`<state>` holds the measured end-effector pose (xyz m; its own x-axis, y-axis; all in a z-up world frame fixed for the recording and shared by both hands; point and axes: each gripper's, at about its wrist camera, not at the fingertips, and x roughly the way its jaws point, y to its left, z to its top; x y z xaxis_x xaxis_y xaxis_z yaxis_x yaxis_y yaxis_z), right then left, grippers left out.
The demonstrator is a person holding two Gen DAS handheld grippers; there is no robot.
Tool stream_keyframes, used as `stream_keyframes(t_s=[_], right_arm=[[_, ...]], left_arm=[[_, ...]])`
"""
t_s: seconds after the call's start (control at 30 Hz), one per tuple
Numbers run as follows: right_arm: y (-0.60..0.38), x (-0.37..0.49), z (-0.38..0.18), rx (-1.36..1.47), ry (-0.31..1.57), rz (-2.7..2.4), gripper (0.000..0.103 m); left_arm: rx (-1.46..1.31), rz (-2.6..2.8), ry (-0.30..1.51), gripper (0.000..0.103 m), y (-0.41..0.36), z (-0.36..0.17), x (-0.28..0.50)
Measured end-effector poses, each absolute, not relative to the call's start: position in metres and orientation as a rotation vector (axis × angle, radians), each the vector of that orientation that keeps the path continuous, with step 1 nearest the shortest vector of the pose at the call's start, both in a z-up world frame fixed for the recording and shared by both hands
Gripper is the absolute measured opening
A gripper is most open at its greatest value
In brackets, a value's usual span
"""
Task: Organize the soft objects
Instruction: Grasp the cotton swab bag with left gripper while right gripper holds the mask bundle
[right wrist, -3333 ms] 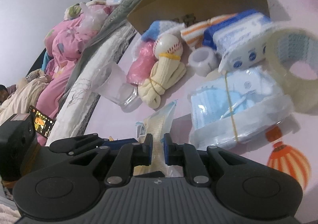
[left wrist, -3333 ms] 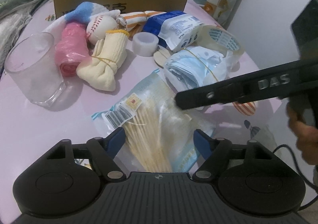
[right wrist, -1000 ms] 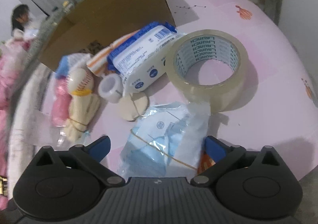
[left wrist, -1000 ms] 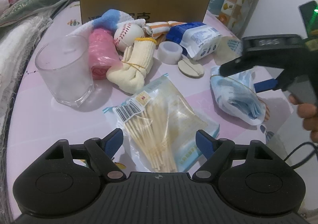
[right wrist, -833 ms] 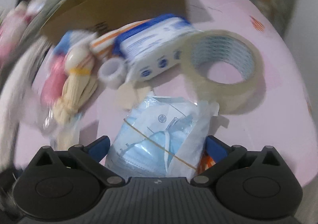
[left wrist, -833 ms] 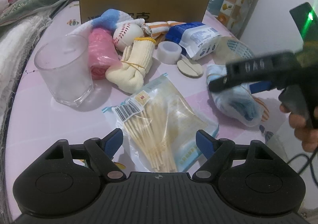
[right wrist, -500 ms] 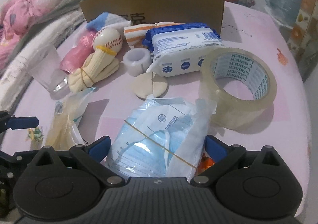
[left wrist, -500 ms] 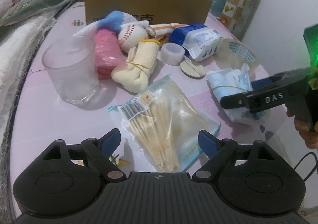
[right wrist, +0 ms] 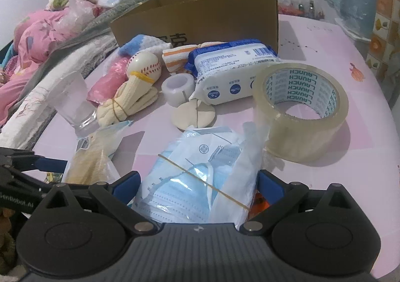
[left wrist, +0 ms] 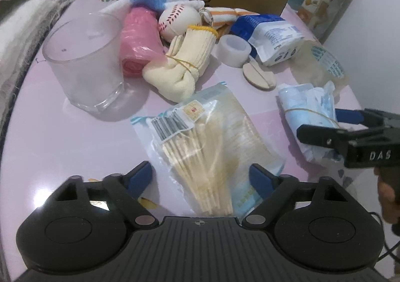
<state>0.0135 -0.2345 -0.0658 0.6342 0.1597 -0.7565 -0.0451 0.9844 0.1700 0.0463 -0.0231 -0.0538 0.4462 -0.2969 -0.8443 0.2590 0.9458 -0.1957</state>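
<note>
Both tools straddled soft packs for lifting: the right gripper (right wrist: 197,185) around the rubber-banded blue face-mask packet (right wrist: 192,182), the left gripper (left wrist: 201,178), jaws just closing, around the clear cotton-swab bag (left wrist: 207,142) (neither yet visibly clenched).

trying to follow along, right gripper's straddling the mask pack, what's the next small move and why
Probably close the right gripper on the mask pack: its blue fingertips flank the banded bundle without visibly pressing it, and it lies on the table, short of the cardboard box.
</note>
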Motion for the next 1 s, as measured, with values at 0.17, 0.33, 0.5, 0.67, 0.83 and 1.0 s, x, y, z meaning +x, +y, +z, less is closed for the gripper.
stream_keyframes(t_s=[0.17, 0.33, 0.5, 0.67, 0.83, 1.0], right_arm=[[-0.235, 0.010, -0.067, 0.144, 0.854, 0.143, 0.061], [-0.235, 0.008, -0.066, 0.182, 0.849, 0.182, 0.059], [-0.233, 0.008, -0.066, 0.209, 0.843, 0.200, 0.058], [-0.235, 0.008, -0.062, 0.273, 0.833, 0.239, 0.058], [-0.232, 0.006, -0.053, 0.284, 0.803, 0.258, 0.058], [-0.230, 0.001, -0.043, 0.300, 0.773, 0.282, 0.058]], left_arm=[[-0.036, -0.327, 1.049, 0.057, -0.026, -0.051, 0.044], [-0.068, -0.347, 1.056, 0.041, -0.026, -0.048, 0.044], [-0.064, -0.346, 1.027, 0.032, -0.029, -0.041, 0.041], [-0.051, -0.363, 0.984, 0.027, -0.032, -0.032, 0.035], [-0.042, -0.367, 0.946, 0.024, -0.034, -0.023, 0.029], [-0.041, -0.373, 0.902, 0.022, -0.034, -0.011, 0.020]])
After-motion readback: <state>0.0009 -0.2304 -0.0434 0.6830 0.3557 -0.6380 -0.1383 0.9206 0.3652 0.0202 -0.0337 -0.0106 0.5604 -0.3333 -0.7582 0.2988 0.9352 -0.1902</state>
